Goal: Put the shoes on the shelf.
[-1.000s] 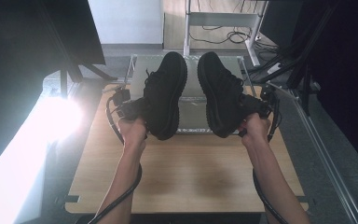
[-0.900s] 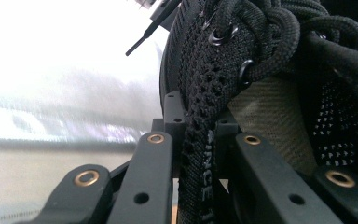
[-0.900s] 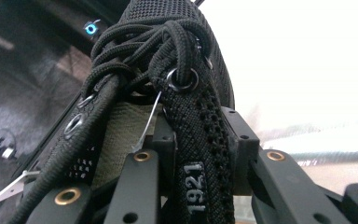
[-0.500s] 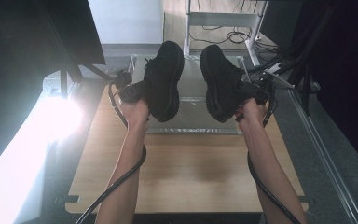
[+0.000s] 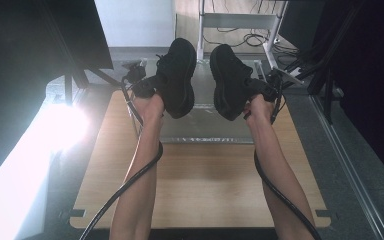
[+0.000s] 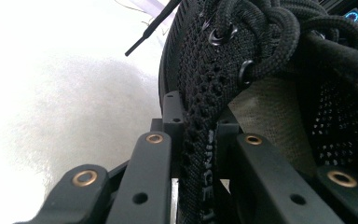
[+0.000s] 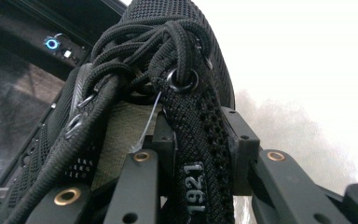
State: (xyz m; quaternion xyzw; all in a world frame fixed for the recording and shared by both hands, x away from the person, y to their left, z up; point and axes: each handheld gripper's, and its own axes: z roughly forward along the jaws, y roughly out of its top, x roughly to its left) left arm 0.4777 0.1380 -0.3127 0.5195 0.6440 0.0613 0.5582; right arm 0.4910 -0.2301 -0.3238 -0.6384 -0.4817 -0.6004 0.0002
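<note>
Two black lace-up shoes are held in the air above the far half of the table. The left shoe [image 5: 176, 75] hangs from my left gripper [image 5: 147, 86], whose jaws are shut on its collar edge [image 6: 200, 154]. The right shoe [image 5: 228, 80] hangs from my right gripper [image 5: 260, 90], shut on its collar strip marked 1921 [image 7: 196, 186]. Both soles face the high camera, toes pointing away. Black laces [image 7: 135, 51] bunch above the right gripper's jaws, and a beige lining [image 6: 270, 112] shows inside the left shoe.
A wooden table [image 5: 200, 190] lies below, with a clear plastic sheet or tray [image 5: 200, 127] on its far half. A white metal frame with cables [image 5: 240, 22] stands beyond. Bright glare [image 5: 55, 130] floods the left floor. Dark equipment flanks both sides.
Both grippers have carried the shoes up and away from me, towards the table's far edge. The shoes stay gripped and side by side.
</note>
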